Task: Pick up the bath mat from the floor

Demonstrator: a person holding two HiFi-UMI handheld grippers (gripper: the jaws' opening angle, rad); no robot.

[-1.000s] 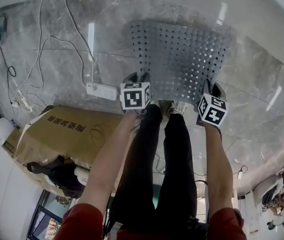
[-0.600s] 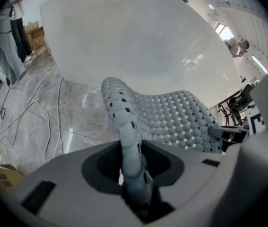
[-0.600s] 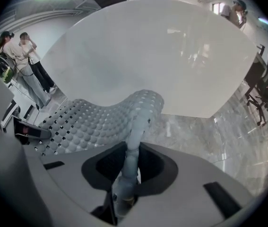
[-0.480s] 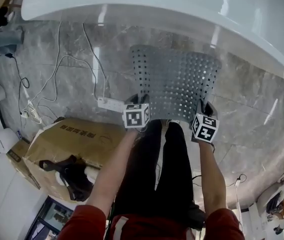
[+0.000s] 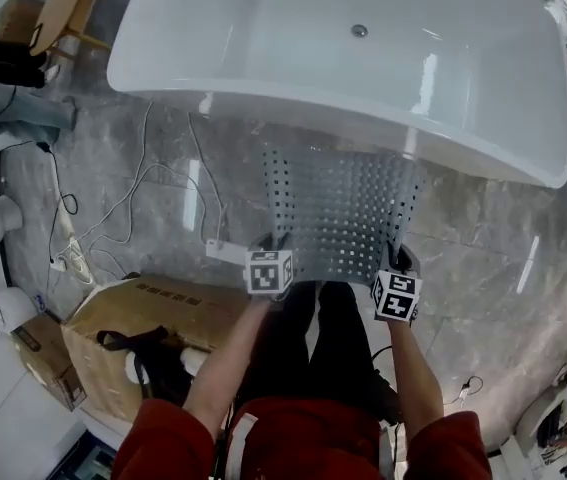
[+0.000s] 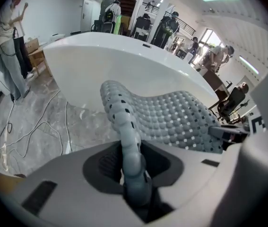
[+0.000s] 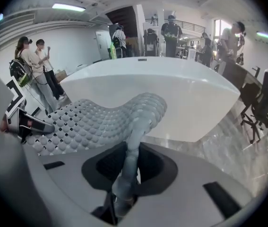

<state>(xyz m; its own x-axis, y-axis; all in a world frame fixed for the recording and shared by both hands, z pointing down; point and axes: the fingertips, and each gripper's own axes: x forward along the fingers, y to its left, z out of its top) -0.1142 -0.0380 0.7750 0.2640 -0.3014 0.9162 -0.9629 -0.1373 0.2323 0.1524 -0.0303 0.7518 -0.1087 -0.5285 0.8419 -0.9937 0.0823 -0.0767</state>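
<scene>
The grey perforated bath mat (image 5: pixel 343 208) hangs off the marble floor in front of the white bathtub (image 5: pixel 343 58), held by its two near corners. My left gripper (image 5: pixel 277 242) is shut on the mat's left corner; its jaws have just been closing a little tighter on it. In the left gripper view the mat's edge (image 6: pixel 124 122) runs down into the left gripper (image 6: pixel 133 176). My right gripper (image 5: pixel 403 260) is shut on the right corner. The right gripper view shows the mat (image 7: pixel 96 119) folded into the right gripper (image 7: pixel 125 176). Both point steeply down.
A cardboard box (image 5: pixel 153 313) with a black bag (image 5: pixel 148 358) on it stands at the left by my legs. A white power strip (image 5: pixel 225 252) and loose cables (image 5: pixel 148 183) lie on the floor left of the mat. People stand beyond the tub (image 6: pixel 11 46).
Both grippers have risen together with the mat, lifting it off the floor. The view has climbed too, and the whole bathtub has come into sight.
</scene>
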